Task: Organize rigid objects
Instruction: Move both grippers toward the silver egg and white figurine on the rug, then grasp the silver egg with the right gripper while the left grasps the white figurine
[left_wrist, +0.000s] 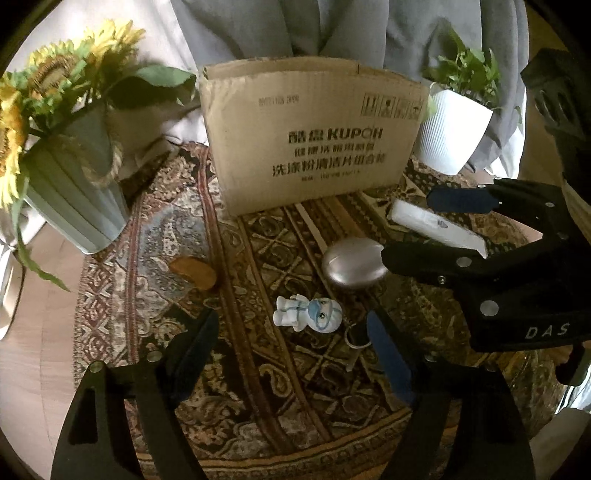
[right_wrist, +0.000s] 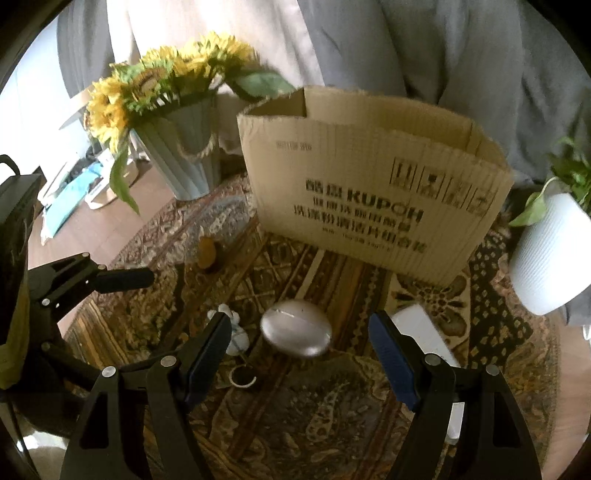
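Observation:
An open cardboard box stands at the back of a patterned round table; it also shows in the right wrist view. In front of it lie a silver egg-shaped object, a small white figurine keychain, a white flat bar and a brown wooden piece. My left gripper is open, just before the figurine. My right gripper is open, with the silver egg between its fingers; the figurine is partly hidden by the left finger. The right gripper also shows in the left view, around the white bar.
A pale vase of sunflowers stands at the back left and a white pot with a green plant at the back right. Grey and white curtains hang behind. The table's edge curves along the left, with wooden floor beyond.

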